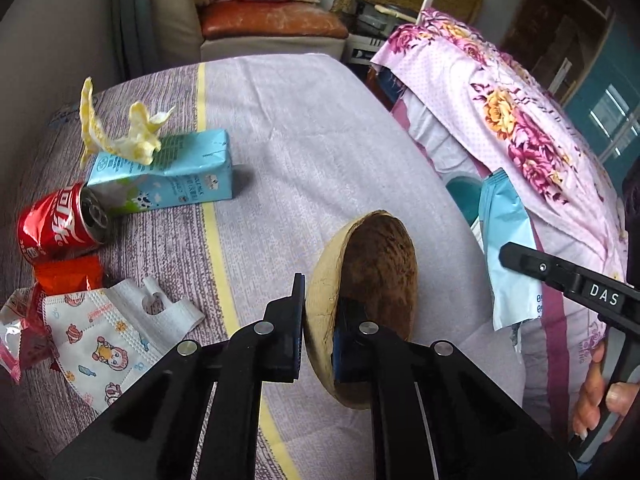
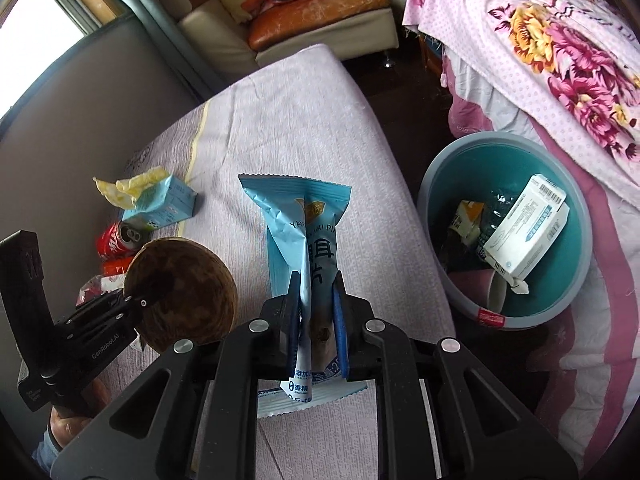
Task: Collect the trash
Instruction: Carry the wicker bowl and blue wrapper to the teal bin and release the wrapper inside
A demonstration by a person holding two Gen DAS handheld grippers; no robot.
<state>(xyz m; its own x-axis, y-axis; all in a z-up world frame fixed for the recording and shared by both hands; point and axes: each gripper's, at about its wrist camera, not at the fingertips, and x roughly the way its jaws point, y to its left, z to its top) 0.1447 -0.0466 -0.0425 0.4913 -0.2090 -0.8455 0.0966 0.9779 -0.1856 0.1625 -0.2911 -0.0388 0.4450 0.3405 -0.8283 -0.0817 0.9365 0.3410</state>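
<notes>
A half coconut shell (image 1: 376,264), brown inside and tan outside, hangs above the lilac tablecloth (image 1: 300,128). My left gripper (image 1: 320,300) is shut on its rim, one finger inside and one outside. The right wrist view shows the same shell (image 2: 188,280) at the lower left, held by the left gripper (image 2: 136,300). My right gripper (image 2: 317,280) is shut on a light blue snack wrapper (image 2: 300,216), which stands upright between the pads. In the left wrist view the wrapper (image 1: 508,240) shows at the right. A teal bin (image 2: 504,138) stands on the floor to the right of the table and holds a white box and other trash.
At the table's left lie a red cola can (image 1: 60,224), a blue milk carton (image 1: 172,176) with a crumpled yellow scrap (image 1: 120,132) on it, red wrappers (image 1: 68,276) and a printed face mask (image 1: 108,336). A floral pink cloth (image 1: 500,100) covers furniture on the right. A sofa (image 2: 320,4) stands behind.
</notes>
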